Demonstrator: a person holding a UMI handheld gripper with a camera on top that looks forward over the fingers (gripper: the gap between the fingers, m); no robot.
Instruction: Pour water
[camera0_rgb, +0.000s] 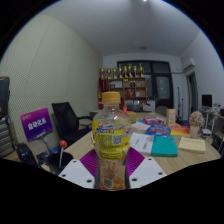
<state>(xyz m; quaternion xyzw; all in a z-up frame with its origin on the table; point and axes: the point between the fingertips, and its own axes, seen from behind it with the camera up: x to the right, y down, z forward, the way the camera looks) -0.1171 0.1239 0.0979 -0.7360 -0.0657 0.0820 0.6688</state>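
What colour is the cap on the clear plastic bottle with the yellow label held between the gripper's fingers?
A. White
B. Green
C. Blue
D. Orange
D. The clear plastic bottle with the yellow label, clamped in the gripper, is topped by an orange cap.

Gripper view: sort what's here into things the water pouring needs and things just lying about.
For the job:
- bottle with the orange cap, upright between the tongs, which grip it on both sides

Just lying about:
- teal book on the table
- papers beside it
- black chair
- purple sign
- shelf of bottles at the far wall
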